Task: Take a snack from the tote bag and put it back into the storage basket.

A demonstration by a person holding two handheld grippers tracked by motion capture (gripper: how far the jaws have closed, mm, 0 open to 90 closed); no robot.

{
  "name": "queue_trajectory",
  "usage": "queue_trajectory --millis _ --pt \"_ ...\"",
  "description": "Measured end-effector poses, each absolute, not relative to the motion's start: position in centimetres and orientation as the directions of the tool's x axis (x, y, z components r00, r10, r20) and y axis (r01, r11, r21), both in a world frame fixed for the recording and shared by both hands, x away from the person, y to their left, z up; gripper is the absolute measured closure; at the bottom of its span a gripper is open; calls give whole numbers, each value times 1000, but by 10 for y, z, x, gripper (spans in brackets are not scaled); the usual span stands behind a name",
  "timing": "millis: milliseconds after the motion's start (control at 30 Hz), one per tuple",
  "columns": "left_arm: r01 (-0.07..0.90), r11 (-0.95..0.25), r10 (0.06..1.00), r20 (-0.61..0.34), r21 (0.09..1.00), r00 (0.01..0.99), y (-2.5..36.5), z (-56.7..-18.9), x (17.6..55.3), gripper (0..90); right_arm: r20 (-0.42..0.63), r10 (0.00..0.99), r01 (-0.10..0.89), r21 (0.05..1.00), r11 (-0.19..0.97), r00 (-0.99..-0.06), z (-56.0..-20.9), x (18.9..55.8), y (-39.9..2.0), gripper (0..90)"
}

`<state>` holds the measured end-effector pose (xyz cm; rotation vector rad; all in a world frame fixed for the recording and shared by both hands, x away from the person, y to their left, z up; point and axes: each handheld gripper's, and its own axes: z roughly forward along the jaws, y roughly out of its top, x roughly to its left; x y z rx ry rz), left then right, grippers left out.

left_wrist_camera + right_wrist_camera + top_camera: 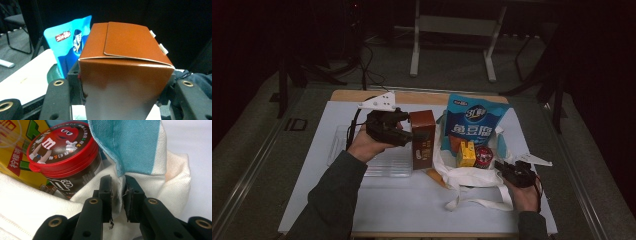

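Between the left tool's [404, 131] jaws sits the brown carton [423, 138], clamped upright beside the tote bag [472, 177], likely for loading. Right tool [504, 169] pinches the bag's rim, presumably holding it open.

Glossy brown cardboard carton [125, 75], matt woven cloth bag [150, 185], shiny plastic-lidded candy tub [62, 152].

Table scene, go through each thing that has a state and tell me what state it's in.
Brown carton: closed, upright, clamped by the left gripper.
White tote bag: mouth open, rim pinched by the right gripper.
Candy tub: red lid on, tilted in the bag.
Blue snack pouch: sealed, standing in the bag.
Yellow drink box: closed, in the bag.
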<state>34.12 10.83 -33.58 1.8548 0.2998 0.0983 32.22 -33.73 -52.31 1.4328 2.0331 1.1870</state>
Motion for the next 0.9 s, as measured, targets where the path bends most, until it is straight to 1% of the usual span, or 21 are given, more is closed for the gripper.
queue_trajectory --millis 233,533,800,900 --pt "169 -265 260 -98 949 961 121 -337 345 429 154 901 577 808 121 -406 -523 322 -337 778" --pt "160 -277 285 -78 947 955 136 -339 347 429 158 900 578 808 119 -406 -523 322 -338 779" --pt "132 -305 280 -44 943 959 146 -342 347 428 157 901 578 808 118 -405 -523 322 -338 779" --pt "136 -308 275 -48 942 960 150 -343 348 428 158 901 578 808 117 -404 -523 322 -338 779"
